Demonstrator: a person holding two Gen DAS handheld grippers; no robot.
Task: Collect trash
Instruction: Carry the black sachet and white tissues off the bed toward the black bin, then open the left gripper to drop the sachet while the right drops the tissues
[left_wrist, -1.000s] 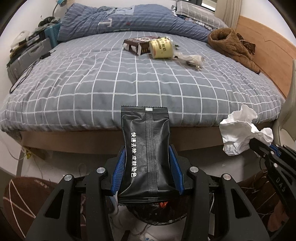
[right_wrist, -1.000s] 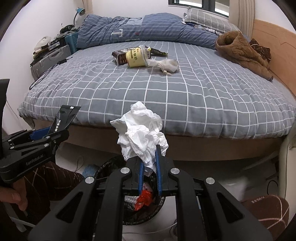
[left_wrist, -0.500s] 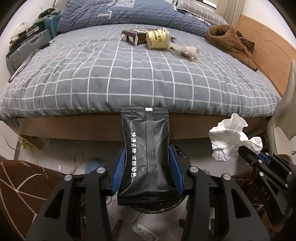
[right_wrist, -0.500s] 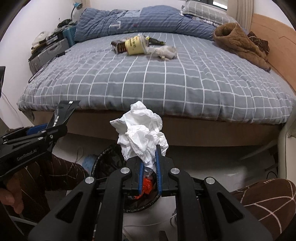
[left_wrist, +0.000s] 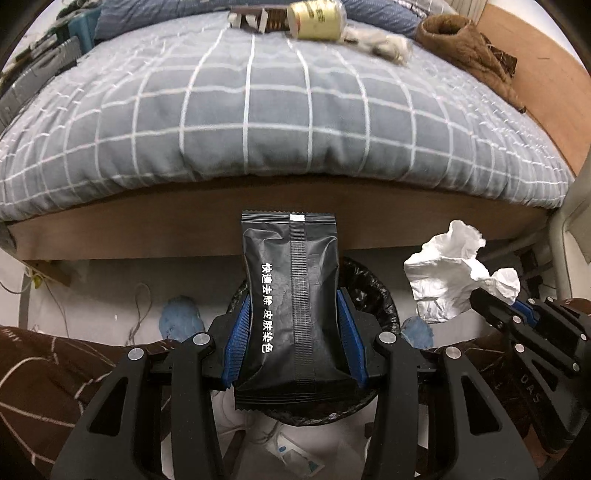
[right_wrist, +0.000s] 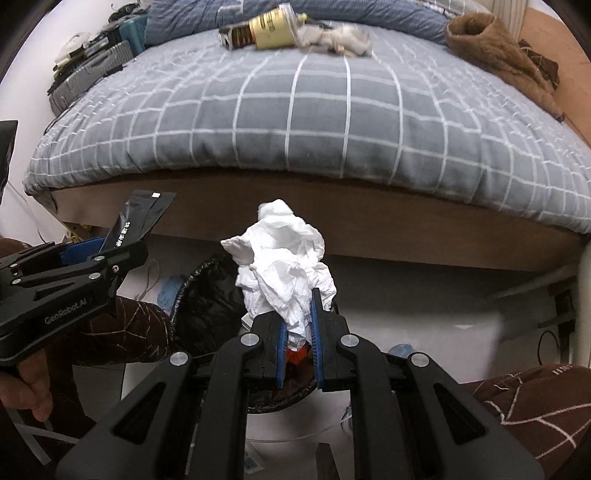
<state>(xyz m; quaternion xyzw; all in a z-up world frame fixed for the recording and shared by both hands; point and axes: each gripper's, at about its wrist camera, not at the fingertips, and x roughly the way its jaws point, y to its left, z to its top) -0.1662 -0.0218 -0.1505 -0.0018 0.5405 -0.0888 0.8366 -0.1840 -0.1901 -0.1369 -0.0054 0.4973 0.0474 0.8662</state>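
Observation:
My left gripper (left_wrist: 294, 306) is shut on a black snack packet (left_wrist: 291, 295) with white lettering, held upright above a bin lined with a black bag (left_wrist: 373, 288). My right gripper (right_wrist: 298, 306) is shut on a crumpled white tissue (right_wrist: 284, 266) over the same bin (right_wrist: 207, 295), where red trash shows below the pads. Each gripper appears in the other's view: the right one with its tissue (left_wrist: 454, 280), the left one with its packet (right_wrist: 136, 225). More trash lies far back on the bed: a yellow cup (left_wrist: 314, 18), a brown carton (left_wrist: 255, 14) and a crumpled wrapper (left_wrist: 380, 44).
The grey checked bed (left_wrist: 258, 110) with its wooden frame (left_wrist: 184, 229) stands just behind the bin. A brown jacket (left_wrist: 469, 55) lies at its right. Suitcases (right_wrist: 88, 70) stand at the left. The person's brown-trousered legs (left_wrist: 48, 373) flank the bin, with cables and blue slippers (left_wrist: 181, 317) on the floor.
Both grippers have dropped and tipped downward toward the bin, each still holding its item. The bed has risen in both views and the bin now shows more fully beneath them.

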